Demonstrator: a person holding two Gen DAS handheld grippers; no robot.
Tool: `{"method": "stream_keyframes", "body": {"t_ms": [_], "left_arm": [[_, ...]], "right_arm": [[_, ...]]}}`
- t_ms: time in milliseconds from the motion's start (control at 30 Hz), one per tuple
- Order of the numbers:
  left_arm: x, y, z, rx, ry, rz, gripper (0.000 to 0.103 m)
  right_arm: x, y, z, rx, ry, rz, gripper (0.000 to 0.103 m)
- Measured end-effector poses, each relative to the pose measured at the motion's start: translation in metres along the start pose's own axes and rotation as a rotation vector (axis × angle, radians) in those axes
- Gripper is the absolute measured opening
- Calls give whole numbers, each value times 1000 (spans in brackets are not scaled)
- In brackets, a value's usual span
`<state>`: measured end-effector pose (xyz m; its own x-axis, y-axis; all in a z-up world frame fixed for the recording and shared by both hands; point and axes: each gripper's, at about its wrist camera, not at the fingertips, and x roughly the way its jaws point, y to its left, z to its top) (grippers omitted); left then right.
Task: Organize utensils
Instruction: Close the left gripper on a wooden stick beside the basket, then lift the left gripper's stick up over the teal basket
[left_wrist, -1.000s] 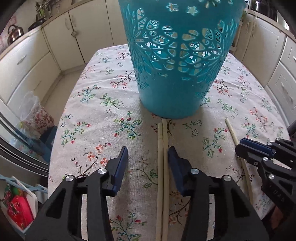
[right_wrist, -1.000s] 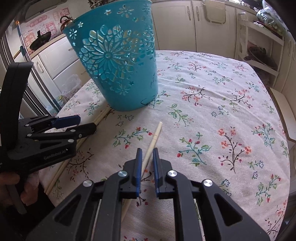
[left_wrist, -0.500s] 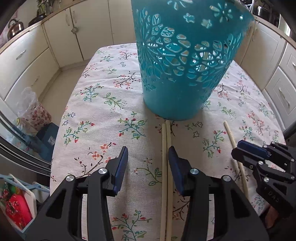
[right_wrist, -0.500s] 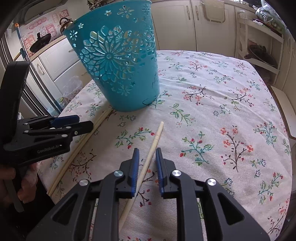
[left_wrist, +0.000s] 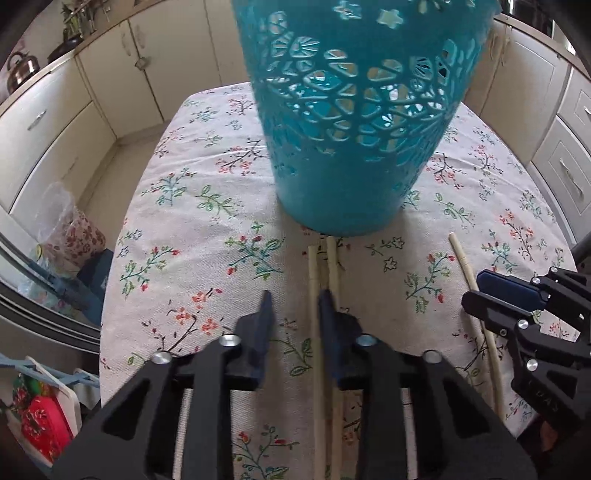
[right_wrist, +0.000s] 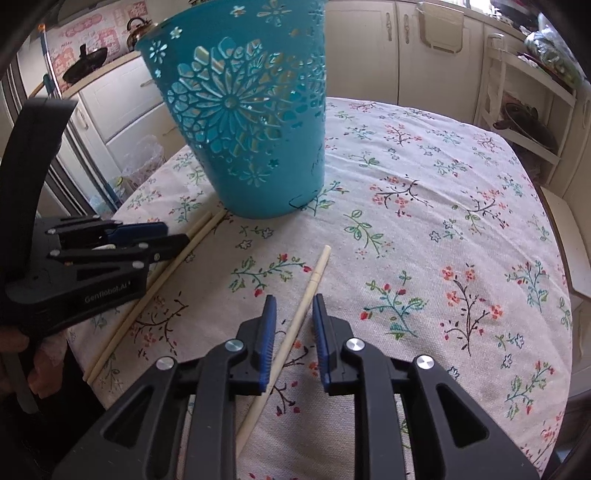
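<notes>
A teal cut-out basket stands upright on the floral tablecloth; it also shows in the right wrist view. A pair of pale chopsticks lies side by side in front of it. My left gripper is open, low over the pair, one chopstick between its jaws and the other under the right jaw. A single chopstick lies to the right. My right gripper is open with this chopstick between its jaws. The pair also shows in the right wrist view.
Cream kitchen cabinets surround the table. The table's left edge drops to the floor, where bags and a red item sit. A shelf rack stands at the far right.
My right gripper has opened wider around the single chopstick. My left gripper has moved closer to the basket and shifted over the chopstick pair.
</notes>
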<state>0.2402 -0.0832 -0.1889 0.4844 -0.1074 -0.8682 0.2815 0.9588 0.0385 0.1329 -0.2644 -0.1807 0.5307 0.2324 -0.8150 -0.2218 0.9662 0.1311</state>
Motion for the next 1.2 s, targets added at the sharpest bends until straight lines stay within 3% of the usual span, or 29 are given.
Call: {"method": "stream_keyframes", "body": {"t_ms": [67,267,400,500,733,1000,1200], "left_arm": [[0,-5,1,15,2,-16,5],[-11,10,-2,-45,-36,-72,5],[-63,36,-5,-132,-216,-160,5],[-105,51,-2,-176,-347,-186,5],[-199,62,43,-195,-642,-251,5],[-204,41,122,-211,-780,-241,5],[-175,34,163,-248,-782,-230,5]], "right_arm": [[1,0,2,-10,20,-4,15],[3,-3,1,24,7,-20,10],[2,-1,-1,28,-7,-36,10],[2,-1,-3,28,-24,-41,10],[-3,-5,-10,62,-38,-4,10],[-4,-10,-10,81,-47,34,10],[-4,-14,-11,102,-60,63,10]]}}
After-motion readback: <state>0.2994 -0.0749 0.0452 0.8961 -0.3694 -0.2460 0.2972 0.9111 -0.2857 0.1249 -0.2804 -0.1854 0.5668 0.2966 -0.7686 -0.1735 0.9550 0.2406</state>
